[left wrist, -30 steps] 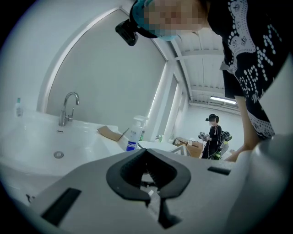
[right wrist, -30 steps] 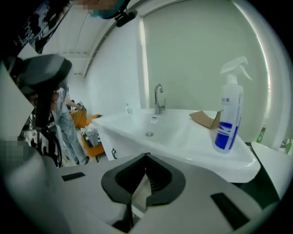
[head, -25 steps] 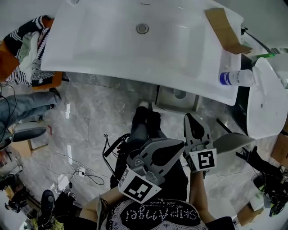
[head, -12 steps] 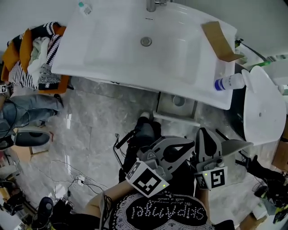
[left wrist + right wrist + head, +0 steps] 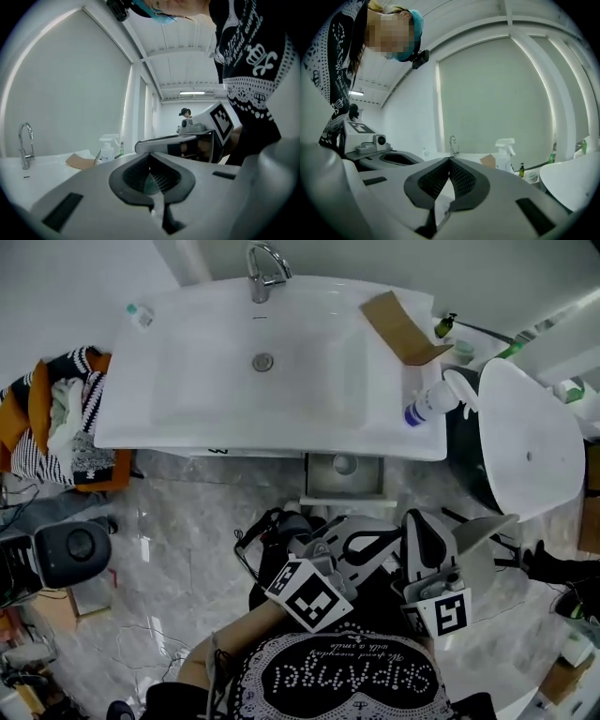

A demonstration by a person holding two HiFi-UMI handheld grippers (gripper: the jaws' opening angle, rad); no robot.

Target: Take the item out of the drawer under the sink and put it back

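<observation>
**1. Gripper state.** The left gripper (image 5: pixel 150 154) was clenched, its ribbed pads meeting at the tips with nothing caught between them. The right gripper (image 5: pixel 450 160) was likewise clenched and empty. Both were held close in front of the person's torso, side by side and well apart from the vanity. They were aimed roughly level over the sink (image 5: pixel 187 423) rather than down at the drawer (image 5: pixel 343 487). This posture was probably a carry position between steps, not a reach.

**2. Location of the task item.** The drawer stood pulled out just below the sink's front edge. A small round object (image 5: pixel 344 464) lay inside it and was judged to be the item. Whether it awaited removal or had already been returned could not be determined. Neither gripper was near it.

**3. View coverage.**
- The head view alone showed the drawer and its contents. It also showed the countertop layout: faucet (image 5: pixel 263 268) at the rear, a folded cardboard piece (image 5: pixel 397 324) and a spray bottle (image 5: pixel 427 406) lying at the right end.
- The head view did not resolve the pad contact; that reading came from the two gripper views.
- Both gripper views looked above the counter edge, so the drawer was absent from them. They showed the faucet and bottle in profile.
- The left gripper view additionally showed the right gripper alongside.
</observation>
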